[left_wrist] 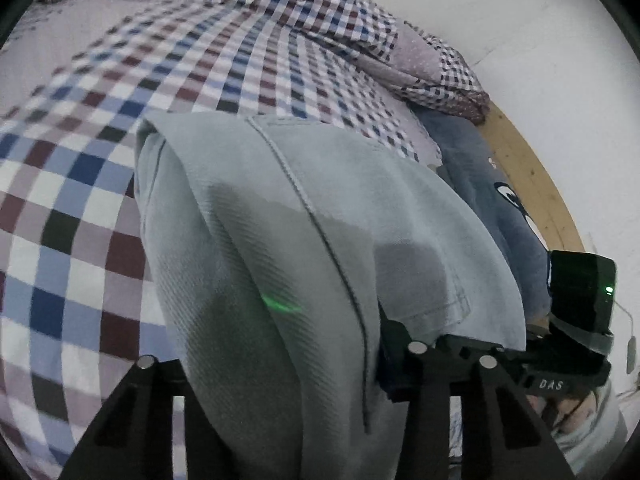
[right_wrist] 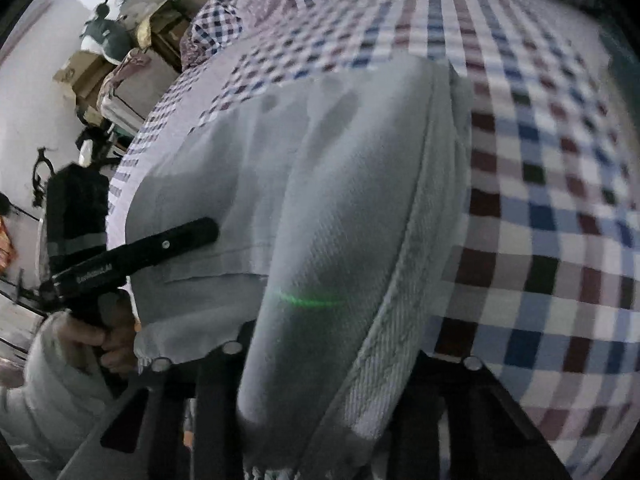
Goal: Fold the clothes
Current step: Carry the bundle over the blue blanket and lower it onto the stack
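Pale grey-blue denim jeans point(left_wrist: 304, 248) drape over both wrist cameras, lifted above a bed's checked red, blue and white sheet point(left_wrist: 76, 184). The left gripper point(left_wrist: 280, 364) and right gripper point(right_wrist: 316, 356) each clench a fold of the denim, side by side. A sleeved hand point(right_wrist: 108, 336) grips the left tool's handle.

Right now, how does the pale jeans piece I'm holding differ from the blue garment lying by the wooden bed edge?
The pale jeans are light grey-blue denim; the blue garment is darker. The pale jeans are plain with a stitched seam; the blue garment carries a cartoon print. The pale jeans are lifted, bunched between gripper fingers; the blue garment lies along the checked bedsheet edge. Both are clothing on the same bed.
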Demonstrator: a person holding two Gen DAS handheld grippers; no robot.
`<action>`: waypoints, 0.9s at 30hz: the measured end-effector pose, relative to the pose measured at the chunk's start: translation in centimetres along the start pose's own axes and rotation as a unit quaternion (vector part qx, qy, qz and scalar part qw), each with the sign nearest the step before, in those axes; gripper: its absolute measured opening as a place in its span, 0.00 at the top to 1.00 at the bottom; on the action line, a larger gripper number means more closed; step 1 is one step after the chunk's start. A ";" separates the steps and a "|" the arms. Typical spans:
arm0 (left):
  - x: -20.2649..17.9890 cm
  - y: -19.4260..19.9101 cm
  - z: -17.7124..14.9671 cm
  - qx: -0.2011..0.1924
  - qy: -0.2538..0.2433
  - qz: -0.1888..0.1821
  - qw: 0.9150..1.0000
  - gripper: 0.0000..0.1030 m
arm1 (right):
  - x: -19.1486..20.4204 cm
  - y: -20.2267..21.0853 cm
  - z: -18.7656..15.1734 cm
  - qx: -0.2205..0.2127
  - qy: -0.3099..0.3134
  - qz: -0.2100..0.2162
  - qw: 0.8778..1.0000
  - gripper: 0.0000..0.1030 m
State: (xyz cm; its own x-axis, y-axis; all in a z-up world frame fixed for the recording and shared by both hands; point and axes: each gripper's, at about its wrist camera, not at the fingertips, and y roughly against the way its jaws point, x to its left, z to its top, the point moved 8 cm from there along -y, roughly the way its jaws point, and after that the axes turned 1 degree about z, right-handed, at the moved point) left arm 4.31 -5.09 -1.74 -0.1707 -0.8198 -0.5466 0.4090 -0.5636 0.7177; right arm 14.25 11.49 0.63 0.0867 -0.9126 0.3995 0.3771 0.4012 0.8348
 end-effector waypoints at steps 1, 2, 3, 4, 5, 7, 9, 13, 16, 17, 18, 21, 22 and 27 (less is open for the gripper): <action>-0.5 0.5 -0.1 -0.001 -0.003 0.003 1.000 0.57 | 0.6 0.4 0.0 -0.007 0.005 -0.004 1.000 0.72; -1.0 1.0 -0.2 -0.001 -0.006 0.004 1.000 0.58 | 1.1 0.8 -0.1 -0.014 0.010 -0.008 1.000 0.73; -1.7 1.6 -0.3 -0.002 -0.012 0.007 1.000 0.58 | 1.6 1.4 -0.3 -0.021 0.014 -0.010 1.000 0.73; -2.7 2.4 -0.3 -0.006 -0.024 0.009 1.000 0.58 | 1.8 1.9 -0.6 -0.028 0.016 -0.010 0.999 0.74; -3.3 3.0 -0.2 -0.009 -0.030 0.009 0.999 0.58 | 2.4 2.5 -0.7 -0.036 0.017 -0.010 0.999 0.74; -5.2 4.2 0.0 -0.015 -0.043 0.006 0.999 0.59 | 4.3 3.8 -0.6 -0.055 0.018 -0.006 0.998 0.74; -7.6 5.2 0.3 -0.022 -0.054 0.003 0.998 0.59 | 5.5 5.6 -0.9 -0.073 0.018 -0.001 0.997 0.74; -13.4 6.2 1.4 -0.031 -0.084 -0.014 0.996 0.59 | 5.4 10.6 -1.3 -0.107 0.019 -0.006 0.994 0.74; -18.2 5.0 2.8 -0.029 -0.096 -0.035 0.994 0.59 | 3.9 15.4 -1.6 -0.126 0.019 -0.020 0.992 0.74; -19.9 4.4 3.2 -0.030 -0.100 -0.043 0.994 0.59 | 2.8 17.2 -2.0 -0.130 0.018 -0.027 0.991 0.74; -21.6 3.8 3.7 -0.031 -0.102 -0.052 0.993 0.59 | 1.7 18.9 -2.2 -0.134 0.017 -0.036 0.990 0.74; -26.6 1.4 5.3 -0.026 -0.108 -0.078 0.991 0.59 | -1.2 23.2 -1.5 -0.144 0.011 -0.065 0.987 0.74; -28.4 0.4 5.9 -0.023 -0.110 -0.086 0.990 0.59 | -2.6 24.8 -1.2 -0.146 0.011 -0.076 0.986 0.74; -37.1 -5.1 9.2 -0.013 -0.119 -0.120 0.986 0.59 | -9.1 30.9 1.1 -0.150 0.003 -0.121 0.981 0.74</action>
State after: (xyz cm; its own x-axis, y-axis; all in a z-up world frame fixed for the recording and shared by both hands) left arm 0.28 27.20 18.86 -0.4700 -0.6660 -0.5793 0.3538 -0.7434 0.5676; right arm 24.10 32.32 23.24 -0.0341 -0.9790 0.2008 0.6411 0.1327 0.7559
